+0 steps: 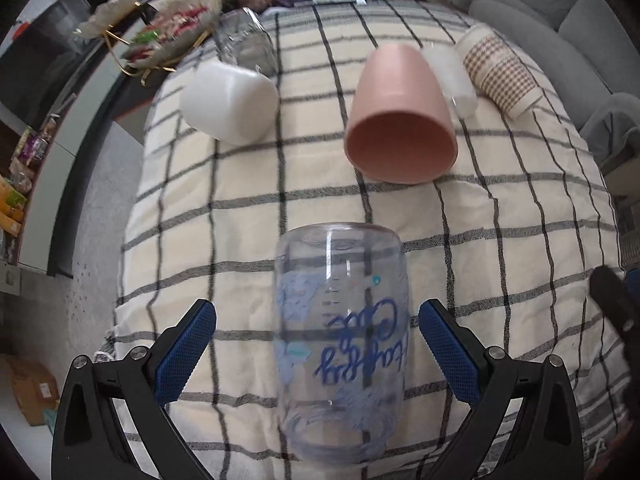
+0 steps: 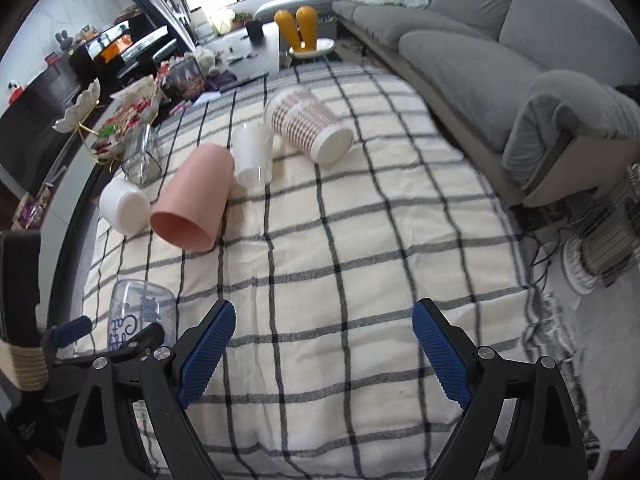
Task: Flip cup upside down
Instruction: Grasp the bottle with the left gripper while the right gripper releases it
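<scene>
**Clear cup on its side between your left fingers**

Clear cup (image 1: 344,344) lies on the checked cloth (image 1: 248,208), base pointing away, blue script on its wall. Your left gripper (image 1: 318,346) straddles it, jaws wide, pads apart from it. Your right gripper (image 2: 324,352) gapes over bare cloth. Pink cup (image 1: 400,120) lies beyond

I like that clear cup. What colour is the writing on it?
Blue script on the clear cup, best seen in the left wrist view.
</scene>
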`<control>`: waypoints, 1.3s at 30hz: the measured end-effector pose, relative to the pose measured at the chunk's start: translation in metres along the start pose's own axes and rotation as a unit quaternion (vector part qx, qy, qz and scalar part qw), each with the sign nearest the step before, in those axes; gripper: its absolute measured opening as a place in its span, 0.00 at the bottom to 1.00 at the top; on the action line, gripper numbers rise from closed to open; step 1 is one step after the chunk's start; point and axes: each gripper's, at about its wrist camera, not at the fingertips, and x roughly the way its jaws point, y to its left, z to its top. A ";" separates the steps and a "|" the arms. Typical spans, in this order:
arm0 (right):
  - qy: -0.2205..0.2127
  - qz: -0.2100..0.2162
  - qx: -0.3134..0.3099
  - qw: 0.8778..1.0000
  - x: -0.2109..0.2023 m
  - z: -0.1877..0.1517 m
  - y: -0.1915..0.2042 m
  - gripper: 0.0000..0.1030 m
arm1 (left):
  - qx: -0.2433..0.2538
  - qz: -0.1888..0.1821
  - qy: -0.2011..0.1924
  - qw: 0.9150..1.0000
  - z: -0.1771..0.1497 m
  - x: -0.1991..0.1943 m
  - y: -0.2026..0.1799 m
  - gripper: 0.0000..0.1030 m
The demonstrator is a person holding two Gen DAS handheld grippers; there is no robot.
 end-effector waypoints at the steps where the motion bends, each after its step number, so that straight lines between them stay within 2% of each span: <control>1: 0.005 0.002 0.002 1.000 0.003 0.000 -0.001 0.88 | 0.002 0.002 0.007 1.000 0.002 0.003 -0.001 0.98; 5: 0.020 0.012 0.013 1.000 0.017 0.003 -0.005 0.88 | 0.011 0.004 0.033 0.999 0.007 0.014 -0.004 0.92; 10: 0.029 0.017 0.021 0.999 0.026 0.005 -0.008 0.88 | 0.020 -0.009 0.061 0.998 0.009 0.027 -0.009 0.71; 19: 0.039 0.018 0.028 0.999 0.032 0.005 -0.012 0.88 | 0.028 -0.011 0.056 0.998 0.007 0.024 -0.011 0.70; 22: 0.032 0.020 0.027 0.999 0.027 0.005 -0.011 0.88 | 0.023 -0.006 0.033 0.999 0.005 0.012 -0.011 0.70; 25: 0.022 0.021 0.026 0.999 0.018 0.005 -0.010 0.88 | 0.016 -0.006 -0.011 1.000 0.005 -0.007 -0.009 0.70; 28: 0.011 0.022 0.024 0.999 0.009 0.005 -0.010 0.88 | 0.015 -0.012 -0.091 0.996 0.001 -0.037 -0.008 0.70; 30: 0.002 0.020 0.020 1.000 0.004 0.005 -0.009 0.88 | 0.009 -0.010 -0.173 0.985 -0.005 -0.059 -0.006 0.70; 31: -0.001 0.019 0.019 1.000 0.002 0.004 -0.009 0.88 | 0.006 -0.004 -0.205 0.979 -0.009 -0.066 -0.002 0.70; 33: -0.007 0.017 0.017 1.000 -0.002 0.003 -0.010 0.88 | -0.009 -0.017 -0.266 0.964 -0.014 -0.076 0.008 0.70; 36: -0.013 0.012 0.014 1.000 -0.006 0.001 -0.010 0.88 | -0.037 -0.037 -0.333 0.942 -0.025 -0.078 0.014 0.70; 39: -0.017 0.005 0.007 1.000 -0.008 -0.001 -0.009 0.88 | -0.054 -0.035 -0.378 0.924 -0.031 -0.067 0.018 0.70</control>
